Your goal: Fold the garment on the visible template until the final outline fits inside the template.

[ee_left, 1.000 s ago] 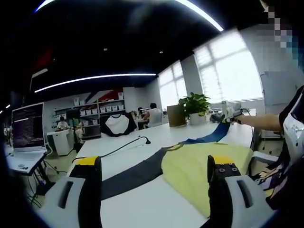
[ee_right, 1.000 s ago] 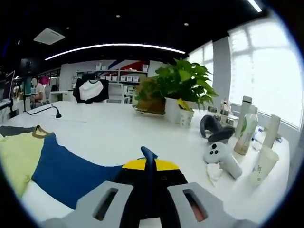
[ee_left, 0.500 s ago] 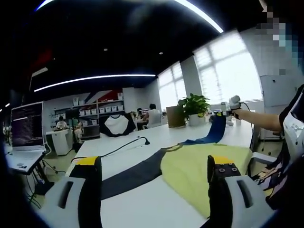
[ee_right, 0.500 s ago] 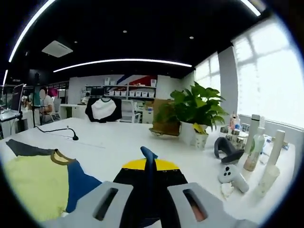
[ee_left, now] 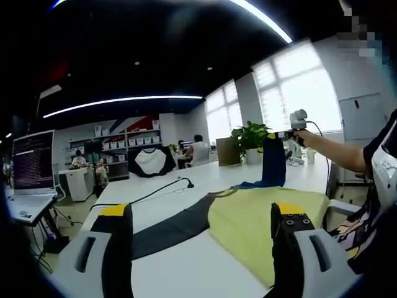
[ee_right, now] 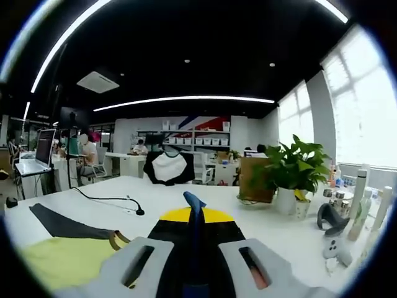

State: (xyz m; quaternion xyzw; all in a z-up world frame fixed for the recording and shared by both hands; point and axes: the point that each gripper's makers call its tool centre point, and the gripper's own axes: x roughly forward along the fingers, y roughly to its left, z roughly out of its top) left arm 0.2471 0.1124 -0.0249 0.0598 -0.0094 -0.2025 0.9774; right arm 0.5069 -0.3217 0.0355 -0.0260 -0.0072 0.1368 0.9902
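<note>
The shirt (ee_left: 260,217) lies flat on the white table (ee_left: 167,267), its yellow body near the person and a dark sleeve (ee_left: 173,226) stretched out away to the left. The right gripper (ee_left: 278,134) is pressed together on the blue sleeve (ee_left: 272,162) and holds it up off the table, so the cloth hangs down toward the shirt's body. That body lies left of the raised sleeve, so I'd say the fold goes inward that way. The left gripper (ee_left: 201,214) hovers spread and empty over the near edge, closer to the dark sleeve.
</note>
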